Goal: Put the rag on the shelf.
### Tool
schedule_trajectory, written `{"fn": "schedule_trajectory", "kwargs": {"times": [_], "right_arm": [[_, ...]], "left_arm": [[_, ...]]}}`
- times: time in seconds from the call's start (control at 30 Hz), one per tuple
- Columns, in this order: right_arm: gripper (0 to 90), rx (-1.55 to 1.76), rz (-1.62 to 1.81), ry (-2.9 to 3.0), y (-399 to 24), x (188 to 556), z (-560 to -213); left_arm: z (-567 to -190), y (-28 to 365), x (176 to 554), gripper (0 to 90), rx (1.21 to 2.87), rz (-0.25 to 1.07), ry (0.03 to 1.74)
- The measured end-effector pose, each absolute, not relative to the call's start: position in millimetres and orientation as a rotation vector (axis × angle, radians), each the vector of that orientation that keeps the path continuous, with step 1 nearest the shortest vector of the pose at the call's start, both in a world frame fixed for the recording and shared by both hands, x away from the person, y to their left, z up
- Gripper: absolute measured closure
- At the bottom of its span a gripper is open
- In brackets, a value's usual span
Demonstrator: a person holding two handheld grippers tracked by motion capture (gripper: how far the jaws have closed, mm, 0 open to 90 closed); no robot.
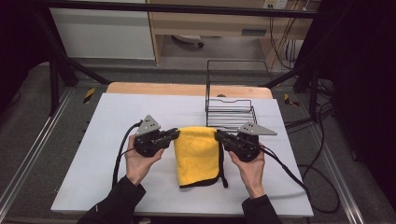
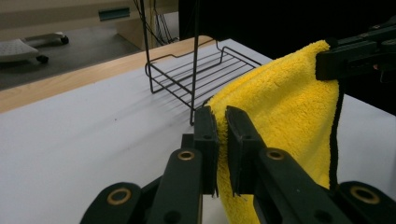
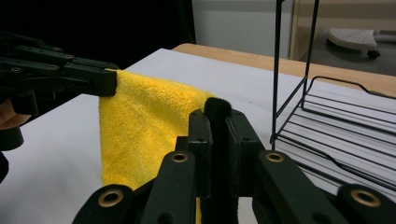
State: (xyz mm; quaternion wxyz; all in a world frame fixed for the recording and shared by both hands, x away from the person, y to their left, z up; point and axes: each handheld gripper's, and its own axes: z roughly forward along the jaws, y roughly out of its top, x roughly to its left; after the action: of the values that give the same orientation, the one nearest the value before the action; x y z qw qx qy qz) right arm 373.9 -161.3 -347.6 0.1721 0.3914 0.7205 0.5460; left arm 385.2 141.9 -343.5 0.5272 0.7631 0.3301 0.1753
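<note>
A folded yellow towel (image 1: 197, 154) with black trim hangs between my two grippers, its lower end resting on the white table (image 1: 107, 154). My left gripper (image 1: 175, 134) is shut on the towel's top left corner (image 2: 223, 122). The right gripper (image 1: 217, 136) pinches the top right corner, where the black trim (image 3: 217, 108) sticks up between its jaws. In the left gripper view the right gripper (image 2: 327, 58) holds the far corner; in the right gripper view the left gripper (image 3: 109, 83) does the same. The towel (image 3: 140, 126) sags slightly between them.
A black wire rack (image 1: 229, 109) stands on the table just behind the towel, toward the right. A wooden strip (image 1: 187, 88) runs along the table's far edge. Cables (image 1: 289, 172) trail from both grippers over the table sides.
</note>
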Motion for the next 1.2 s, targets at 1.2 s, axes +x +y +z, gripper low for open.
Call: {"fn": "schedule_trajectory", "kwargs": {"times": [1.2], "right_arm": [[82.5,1.01,1.594,1.821,-175,361,-298]], "left_arm": [[-296,125,388,83.5,1.655,0.496,0.702]]}}
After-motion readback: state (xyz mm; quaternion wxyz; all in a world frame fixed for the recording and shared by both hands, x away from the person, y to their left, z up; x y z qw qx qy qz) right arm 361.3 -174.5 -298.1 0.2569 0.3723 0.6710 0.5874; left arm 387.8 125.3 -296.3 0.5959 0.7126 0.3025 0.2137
